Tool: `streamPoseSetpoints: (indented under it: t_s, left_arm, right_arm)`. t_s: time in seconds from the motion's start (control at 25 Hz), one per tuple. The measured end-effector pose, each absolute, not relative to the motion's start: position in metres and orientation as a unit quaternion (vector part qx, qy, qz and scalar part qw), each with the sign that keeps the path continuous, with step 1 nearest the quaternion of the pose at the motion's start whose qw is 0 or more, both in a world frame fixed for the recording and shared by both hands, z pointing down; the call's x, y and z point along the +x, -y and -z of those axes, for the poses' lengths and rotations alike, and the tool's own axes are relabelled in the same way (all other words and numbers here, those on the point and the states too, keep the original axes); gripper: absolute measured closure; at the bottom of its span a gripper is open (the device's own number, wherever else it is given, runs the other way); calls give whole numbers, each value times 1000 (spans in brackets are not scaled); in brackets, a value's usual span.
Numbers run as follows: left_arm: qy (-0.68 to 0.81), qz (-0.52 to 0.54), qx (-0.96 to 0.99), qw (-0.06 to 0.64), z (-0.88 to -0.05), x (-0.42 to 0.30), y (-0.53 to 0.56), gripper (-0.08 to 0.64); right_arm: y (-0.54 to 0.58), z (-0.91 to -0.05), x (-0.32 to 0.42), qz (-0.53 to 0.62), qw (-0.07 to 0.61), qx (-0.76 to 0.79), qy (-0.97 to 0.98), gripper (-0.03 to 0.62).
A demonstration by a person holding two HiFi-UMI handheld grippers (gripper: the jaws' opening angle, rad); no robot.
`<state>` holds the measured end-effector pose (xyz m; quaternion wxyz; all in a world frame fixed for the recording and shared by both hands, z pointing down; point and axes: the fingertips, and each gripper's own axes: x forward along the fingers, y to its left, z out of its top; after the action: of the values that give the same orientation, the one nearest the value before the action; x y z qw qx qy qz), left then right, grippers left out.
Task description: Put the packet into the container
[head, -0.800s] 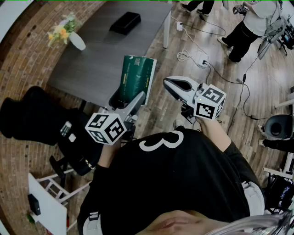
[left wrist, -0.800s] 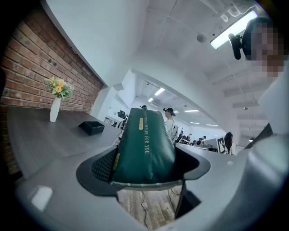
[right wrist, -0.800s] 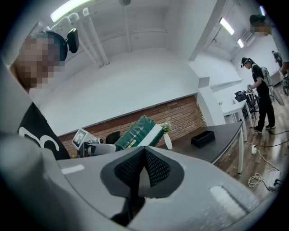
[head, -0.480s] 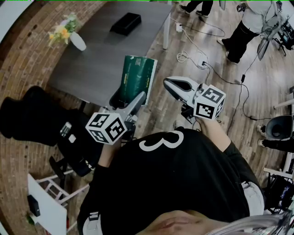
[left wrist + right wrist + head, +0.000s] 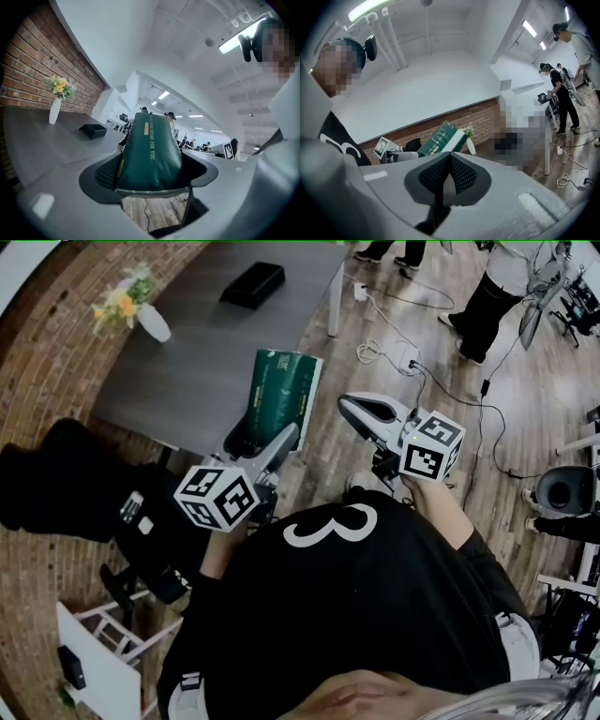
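Note:
A dark green packet [image 5: 281,395] with gold print stands up from my left gripper [image 5: 262,442], whose jaws are shut on its lower end, above the near edge of the grey table [image 5: 187,371]. In the left gripper view the packet [image 5: 150,154] fills the gap between the pads. The black container [image 5: 253,284] lies at the table's far end, well beyond the packet, and is small in the left gripper view, where the container [image 5: 93,131] sits left of the packet. My right gripper [image 5: 349,409] is held over the wooden floor to the right, shut and empty [image 5: 449,176].
A white vase with flowers [image 5: 150,322] stands on the table's left side. Cables and a power strip [image 5: 394,357] lie on the floor at right. People stand at the far right [image 5: 497,296]. A black chair [image 5: 66,484] is at left.

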<state>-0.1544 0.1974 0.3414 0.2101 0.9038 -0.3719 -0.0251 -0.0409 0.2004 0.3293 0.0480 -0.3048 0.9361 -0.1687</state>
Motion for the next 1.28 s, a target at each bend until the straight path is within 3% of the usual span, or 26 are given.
streamPoseSetpoints:
  t_s: [0.44,0.92,1.28]
  left_arm:
    - [377,18,897,230,-360,-141,-144,147]
    - [400,7,883,243,-363,-85,-10,147]
    - [417,-13,884,211,-348,-34,82,147]
  right_arm:
    - [-145,-346,-29,189,53,-292,-936,591]
    - [0,-345,29,221,59,-265,-937,591]
    - [91,-330,78,202,60,-237,-948,591]
